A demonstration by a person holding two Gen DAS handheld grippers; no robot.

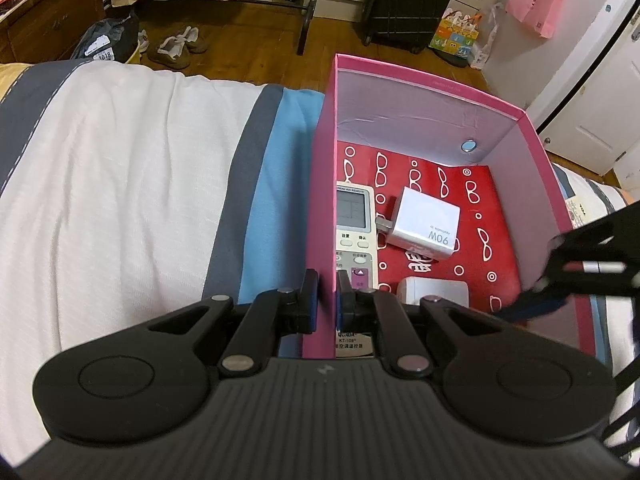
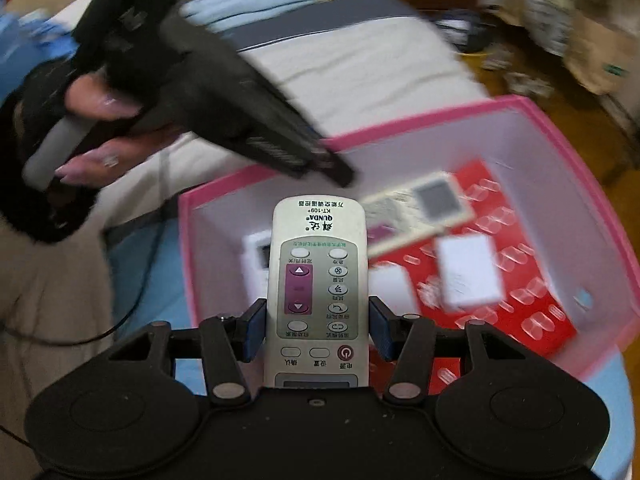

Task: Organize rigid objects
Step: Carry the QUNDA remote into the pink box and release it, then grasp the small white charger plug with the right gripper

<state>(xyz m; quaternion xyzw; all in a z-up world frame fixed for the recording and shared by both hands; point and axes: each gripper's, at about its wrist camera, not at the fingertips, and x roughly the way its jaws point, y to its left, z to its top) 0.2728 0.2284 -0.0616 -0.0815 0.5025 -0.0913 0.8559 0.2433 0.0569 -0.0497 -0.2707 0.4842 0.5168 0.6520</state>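
A pink box (image 1: 326, 184) with a red patterned floor stands on the bed. My left gripper (image 1: 327, 298) is shut on the box's left wall, one finger inside and one outside. In the box lie a white AC remote (image 1: 354, 220), a white 90W charger (image 1: 426, 224) and another white adapter (image 1: 434, 290). My right gripper (image 2: 318, 326) is shut on a second white remote (image 2: 318, 272) and holds it above the box's near end (image 2: 188, 248). The right gripper also shows at the right edge of the left wrist view (image 1: 540, 300), blurred.
The bed has a white, grey and blue striped cover (image 1: 120, 184). Beyond it are a wooden floor, shoes (image 1: 176, 46), a black suitcase (image 1: 412, 0) and paper bags. A hand holds the left gripper's body (image 2: 192, 80) above the box's left side.
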